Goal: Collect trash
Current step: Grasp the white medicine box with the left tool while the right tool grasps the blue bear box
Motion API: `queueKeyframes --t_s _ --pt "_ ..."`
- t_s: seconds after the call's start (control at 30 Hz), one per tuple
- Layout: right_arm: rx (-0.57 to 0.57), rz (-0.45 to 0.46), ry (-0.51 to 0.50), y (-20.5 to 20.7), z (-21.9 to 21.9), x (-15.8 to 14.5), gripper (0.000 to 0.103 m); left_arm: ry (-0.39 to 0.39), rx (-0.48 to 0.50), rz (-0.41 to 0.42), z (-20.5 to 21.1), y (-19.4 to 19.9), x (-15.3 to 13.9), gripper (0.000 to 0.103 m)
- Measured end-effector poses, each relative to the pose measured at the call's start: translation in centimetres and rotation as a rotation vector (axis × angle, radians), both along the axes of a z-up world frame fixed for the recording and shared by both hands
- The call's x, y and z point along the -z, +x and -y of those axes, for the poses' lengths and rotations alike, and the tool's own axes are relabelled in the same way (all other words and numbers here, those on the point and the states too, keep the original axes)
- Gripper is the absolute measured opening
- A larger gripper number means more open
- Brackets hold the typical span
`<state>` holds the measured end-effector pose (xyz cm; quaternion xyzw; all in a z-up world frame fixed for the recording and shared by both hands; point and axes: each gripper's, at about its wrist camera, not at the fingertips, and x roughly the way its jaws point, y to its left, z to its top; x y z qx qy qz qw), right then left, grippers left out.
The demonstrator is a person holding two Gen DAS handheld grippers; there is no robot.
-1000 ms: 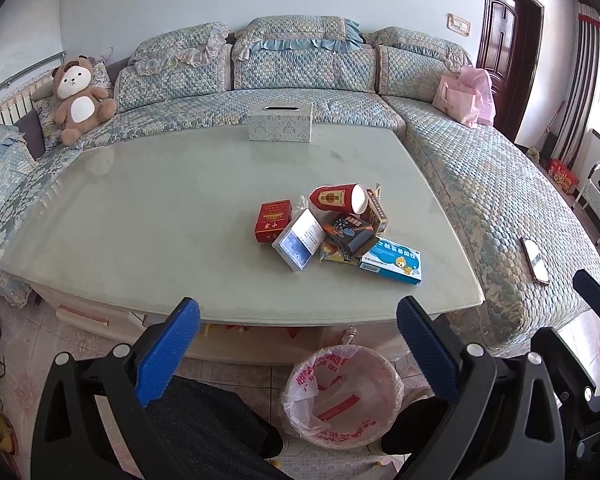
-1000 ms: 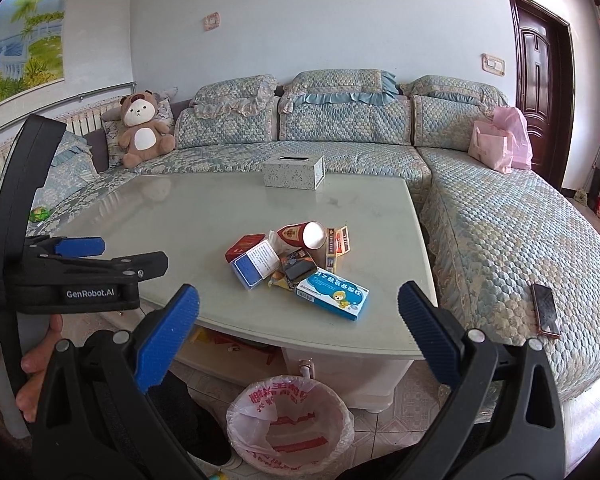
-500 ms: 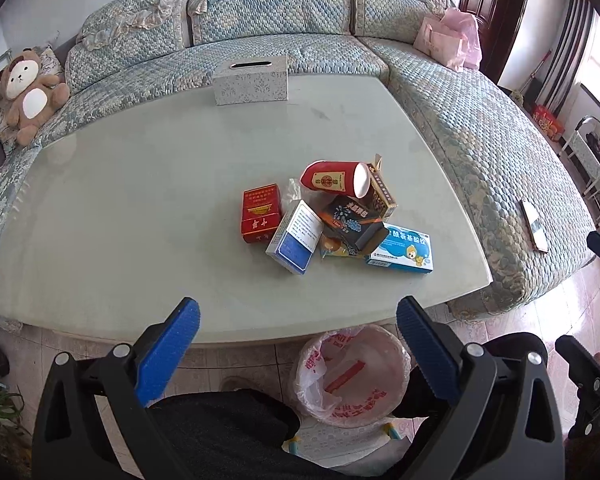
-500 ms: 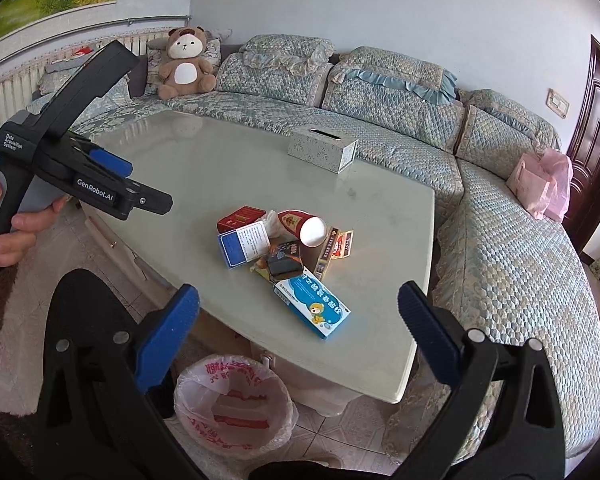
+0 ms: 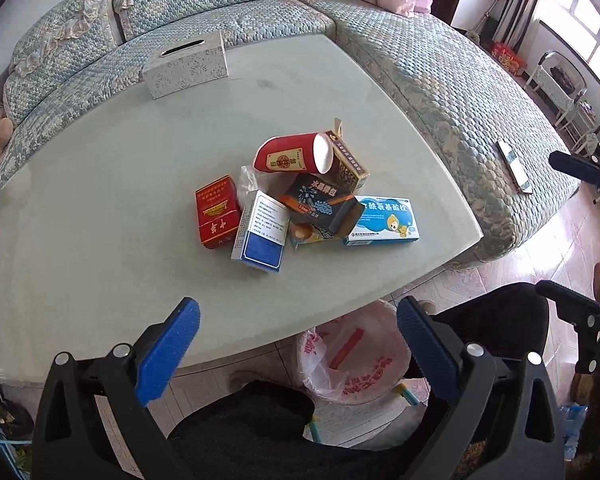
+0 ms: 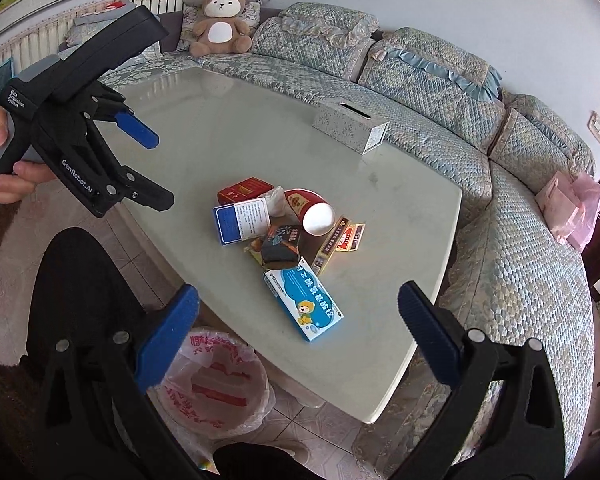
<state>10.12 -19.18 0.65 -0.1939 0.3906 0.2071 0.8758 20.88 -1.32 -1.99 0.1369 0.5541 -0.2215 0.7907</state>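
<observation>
The left hand-held gripper (image 5: 298,346) hangs spread wide and empty over the near edge of the desk (image 5: 100,200). On the desk lies a pile of trash: a red box (image 5: 217,211), a blue-and-white box (image 5: 261,230), a tipped red cup (image 5: 294,155) and a blue box (image 5: 384,220). Below the edge stands a lined bin (image 5: 354,356). The right hand-held gripper (image 6: 298,344) is also spread and empty.

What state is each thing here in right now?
Left gripper: open, empty.
Right gripper: open, empty.
Red paper cup: tipped on its side.
Trash bin: lined, below the table edge.
Dark box: flap open.
Tissue box: upright.
</observation>
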Motion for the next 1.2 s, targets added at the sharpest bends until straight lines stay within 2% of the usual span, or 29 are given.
queueKeyframes --t_s 0.27,0.4,0.5,0.73,1.2 --pt "-0.049 -0.089 -0.026 3.2 -0.2 2.9 0.097 0.030 0.044 -0.074 0.6 2.8 2.8 0.097" --pt "-0.071 -0.113 -0.009 4.2 0.3 3.9 0.097 -0.004 0.060 -0.112 0.5 4.2 4.3 0.097" --pt "-0.030 -0.115 -0.011 5.5 1.1 4.7 0.097 -0.026 0.054 -0.156 0.3 5.3 5.8 0.097" --pt "-0.010 -0.198 -0.009 8.0 1.7 7.8 0.097 -0.072 0.042 -0.225 -0.3 8.1 8.7 0.097" --pt "-0.095 -0.341 -0.061 10.5 -0.1 14.2 0.097 -0.067 0.044 -0.307 -0.6 11.2 14.0 0.097"
